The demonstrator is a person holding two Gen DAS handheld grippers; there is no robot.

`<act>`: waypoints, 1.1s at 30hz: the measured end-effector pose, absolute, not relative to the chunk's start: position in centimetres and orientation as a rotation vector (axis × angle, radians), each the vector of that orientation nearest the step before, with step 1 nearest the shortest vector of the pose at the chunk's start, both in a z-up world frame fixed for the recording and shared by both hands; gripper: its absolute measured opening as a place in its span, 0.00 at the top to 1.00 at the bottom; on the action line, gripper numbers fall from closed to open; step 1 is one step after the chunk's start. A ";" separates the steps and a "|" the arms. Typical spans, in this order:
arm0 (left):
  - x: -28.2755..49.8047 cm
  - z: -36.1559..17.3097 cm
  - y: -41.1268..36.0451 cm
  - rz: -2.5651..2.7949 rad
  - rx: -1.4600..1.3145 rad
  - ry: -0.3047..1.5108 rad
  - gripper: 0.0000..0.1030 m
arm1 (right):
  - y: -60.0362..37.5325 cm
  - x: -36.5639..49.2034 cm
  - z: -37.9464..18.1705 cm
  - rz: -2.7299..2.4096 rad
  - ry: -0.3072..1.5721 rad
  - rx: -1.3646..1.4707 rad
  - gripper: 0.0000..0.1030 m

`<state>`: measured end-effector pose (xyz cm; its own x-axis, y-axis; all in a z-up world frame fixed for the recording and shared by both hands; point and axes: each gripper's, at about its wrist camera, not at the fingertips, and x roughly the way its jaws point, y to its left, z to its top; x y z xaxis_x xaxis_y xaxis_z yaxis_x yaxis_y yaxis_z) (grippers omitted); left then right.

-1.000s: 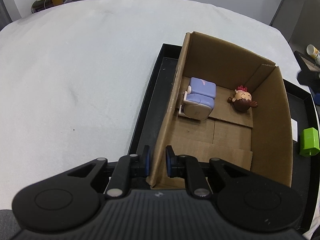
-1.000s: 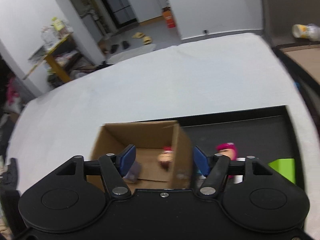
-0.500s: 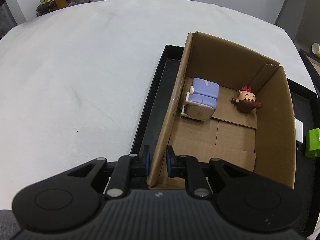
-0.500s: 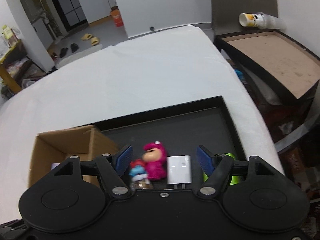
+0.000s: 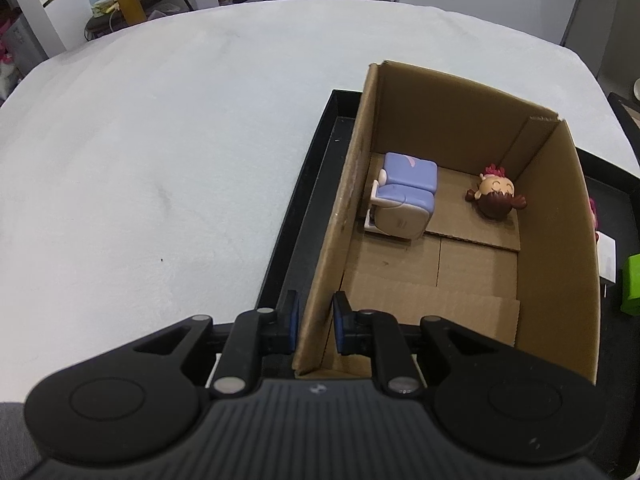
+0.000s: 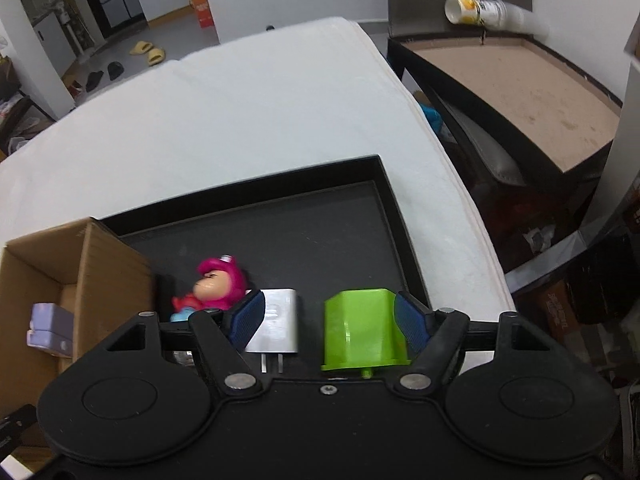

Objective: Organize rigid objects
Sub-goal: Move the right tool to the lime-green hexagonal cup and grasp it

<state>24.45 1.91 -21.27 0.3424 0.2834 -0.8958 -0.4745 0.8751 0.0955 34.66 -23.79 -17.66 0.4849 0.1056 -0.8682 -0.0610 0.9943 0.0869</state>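
Fingers of the left gripper were closed to a narrow gap on the near left wall of the carton, one blue pad on the outside and one on the inside. Whether the pads pressed the cardboard hard, I cannot tell, but the wall stood between them and seemed to touch both.

That carton stood in a black tray on the white bench. Inside, at the far end, lay a purple toy by the left wall and a small doll with a brown dress near the right wall, apart from each other.

Fingers of the right gripper were wide and held nothing. They hung above the tray floor, right of the carton. Between them were seen a white charger, with its prongs toward the camera, and a green block. The right pad was just beside the green block, and the left pad overlapped the charger's edge. Left of the charger lay a pink figure, close to the carton wall.
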 end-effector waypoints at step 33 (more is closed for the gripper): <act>24.8 -21.8 -0.2 0.552 -0.124 1.125 0.83 | -29.2 36.2 -21.3 0.213 1.185 0.356 0.54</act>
<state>24.81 -0.17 -21.84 0.3133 0.3565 -0.8802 -0.4785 0.8599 0.1779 36.23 -29.22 -21.33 0.3655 0.3454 -0.8643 0.0234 0.9249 0.3795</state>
